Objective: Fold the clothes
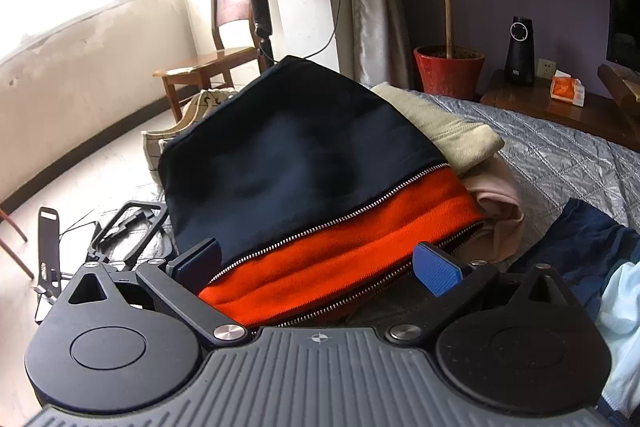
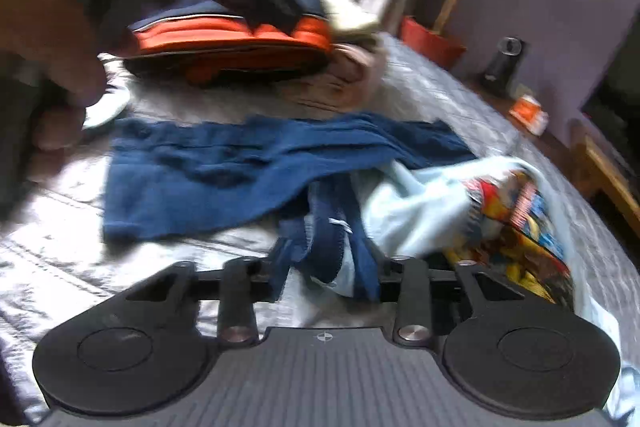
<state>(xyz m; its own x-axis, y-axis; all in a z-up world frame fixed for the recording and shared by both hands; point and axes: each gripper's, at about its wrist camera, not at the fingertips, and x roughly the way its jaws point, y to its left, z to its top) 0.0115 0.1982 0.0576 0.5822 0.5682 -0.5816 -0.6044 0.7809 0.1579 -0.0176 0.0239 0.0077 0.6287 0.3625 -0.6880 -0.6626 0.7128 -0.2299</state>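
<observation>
1. The left tool (image 1: 316,267) is gaping, straddling the folded navy-and-orange jacket (image 1: 304,163) topping the pile.
2. Beside that jacket, the right tool (image 2: 326,277) is pinching the blue garment (image 2: 240,171), probably to fold it.

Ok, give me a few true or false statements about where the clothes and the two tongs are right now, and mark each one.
1. The left tongs are open around the navy and orange garment. True.
2. The right tongs are empty. False: they are shut on the dark blue fabric.
3. A beige folded garment lies behind the navy and orange one. True.
4. The plant pot is blue. False: it is red.
5. A light blue garment with a colourful print lies on the grey quilted cover. True.
</observation>
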